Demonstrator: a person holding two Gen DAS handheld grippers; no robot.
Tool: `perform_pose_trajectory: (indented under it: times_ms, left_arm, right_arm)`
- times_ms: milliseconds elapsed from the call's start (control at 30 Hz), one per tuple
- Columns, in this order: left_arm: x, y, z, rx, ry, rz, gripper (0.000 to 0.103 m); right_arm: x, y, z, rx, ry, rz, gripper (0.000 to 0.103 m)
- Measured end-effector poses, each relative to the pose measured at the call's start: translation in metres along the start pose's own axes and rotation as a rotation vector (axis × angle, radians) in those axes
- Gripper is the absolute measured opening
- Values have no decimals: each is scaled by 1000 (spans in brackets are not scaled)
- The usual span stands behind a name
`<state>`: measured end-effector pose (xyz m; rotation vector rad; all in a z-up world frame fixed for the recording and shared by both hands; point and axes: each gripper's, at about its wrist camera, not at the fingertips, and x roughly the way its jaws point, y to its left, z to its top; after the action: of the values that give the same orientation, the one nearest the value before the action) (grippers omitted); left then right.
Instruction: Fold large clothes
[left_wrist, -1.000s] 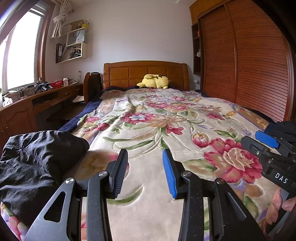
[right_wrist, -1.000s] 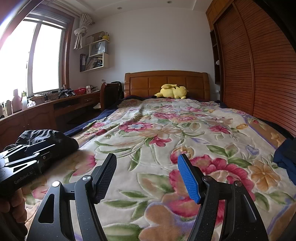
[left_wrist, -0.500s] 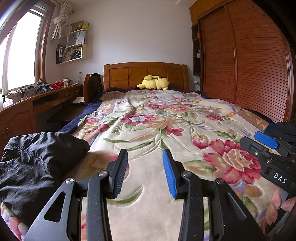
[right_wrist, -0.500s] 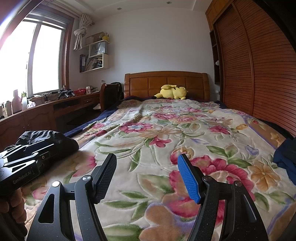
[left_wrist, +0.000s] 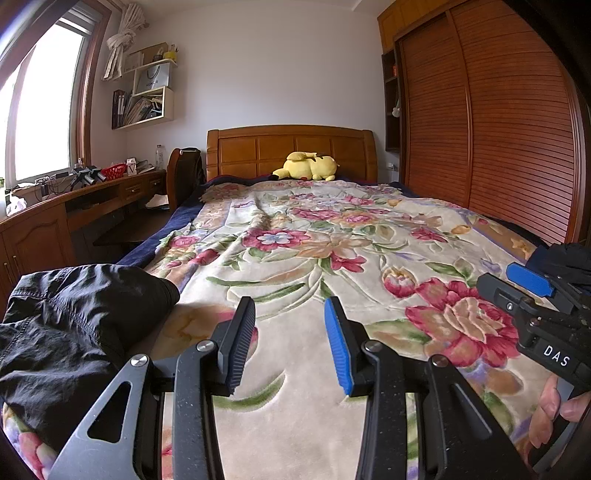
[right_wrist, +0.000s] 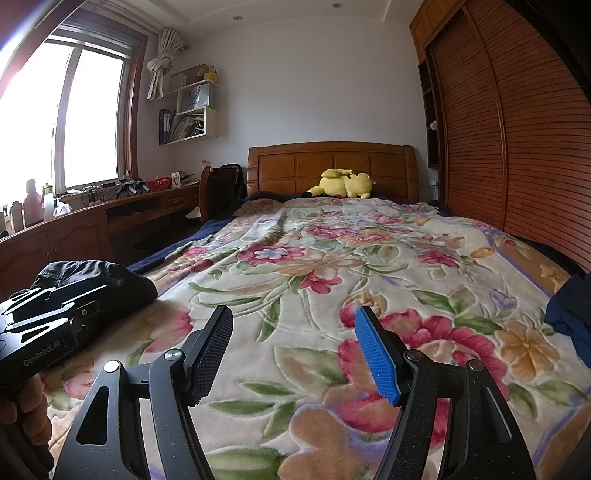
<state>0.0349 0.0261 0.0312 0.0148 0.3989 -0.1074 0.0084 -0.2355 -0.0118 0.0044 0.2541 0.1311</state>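
Observation:
A crumpled black garment (left_wrist: 70, 332) lies on the near left corner of the floral bedspread (left_wrist: 314, 258); it also shows as a black garment (right_wrist: 96, 277) behind the other tool in the right wrist view. A dark blue garment (right_wrist: 569, 317) rests at the bed's right edge. My left gripper (left_wrist: 290, 343) hovers open over the blanket, just right of the black garment, nothing between its fingers. My right gripper (right_wrist: 295, 347) stands open wider above the blanket, empty. Each tool appears in the other's view, held by a hand (left_wrist: 554, 410).
A yellow plush toy (left_wrist: 306, 170) lies by the wooden headboard (left_wrist: 291, 147). A wooden desk (left_wrist: 55, 218) with clutter and a chair (left_wrist: 184, 177) run along the left under the window. Slatted wardrobe doors (left_wrist: 498, 129) line the right side.

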Motion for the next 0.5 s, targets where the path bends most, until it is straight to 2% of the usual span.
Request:
perform_pose_trajectory:
  times_ms: [500]
  left_arm:
    - [0,1,0,0,-3,0,40]
  right_arm:
    - [0,0,0,2,-3,0,70]
